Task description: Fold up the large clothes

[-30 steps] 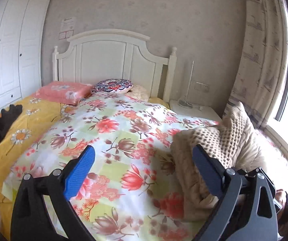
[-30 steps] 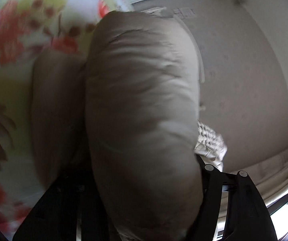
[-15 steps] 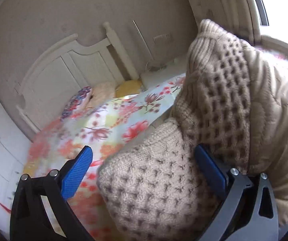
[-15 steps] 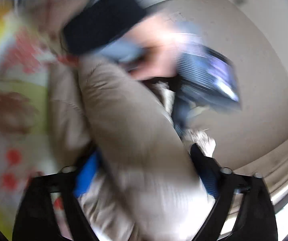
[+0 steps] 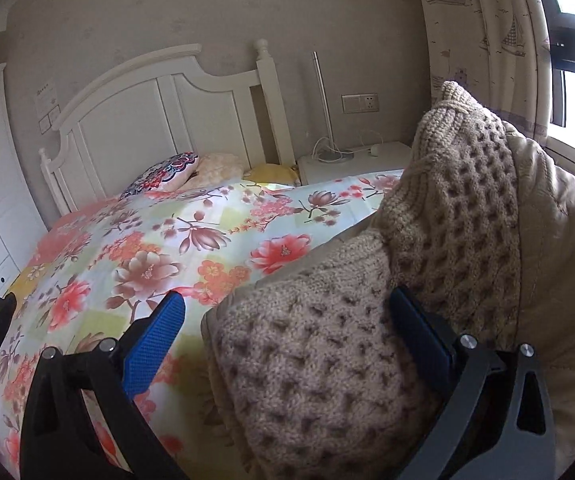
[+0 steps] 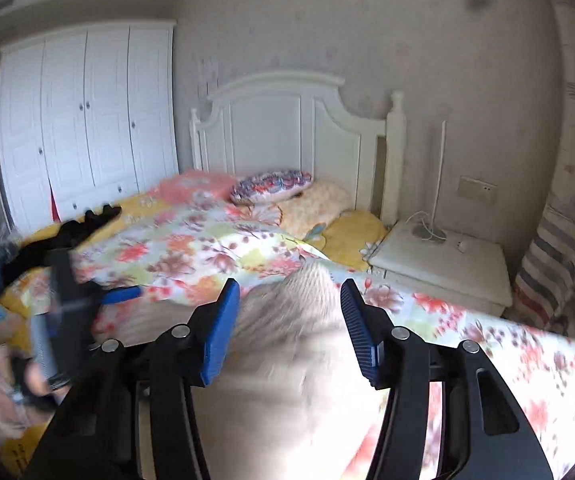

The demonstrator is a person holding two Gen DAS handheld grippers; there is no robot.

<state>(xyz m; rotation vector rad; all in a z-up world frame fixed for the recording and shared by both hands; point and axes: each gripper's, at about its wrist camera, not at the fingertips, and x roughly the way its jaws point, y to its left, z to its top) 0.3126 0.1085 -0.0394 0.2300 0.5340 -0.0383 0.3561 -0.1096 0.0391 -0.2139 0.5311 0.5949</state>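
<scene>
On the floral bed (image 5: 191,240): beige knit-trimmed coat (image 5: 467,216), bunched.
Left claw (image 5: 287,332) spread around its knit part, pads not pressing; right claw (image 6: 291,328) closing, coat between, unpinched.

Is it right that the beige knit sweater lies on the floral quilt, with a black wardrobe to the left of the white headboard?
Not quite. The wardrobe is white, not black, as the right wrist view shows. The rest holds: the beige knit sweater lies on the floral quilt, and the wardrobe stands left of the white headboard.
</scene>
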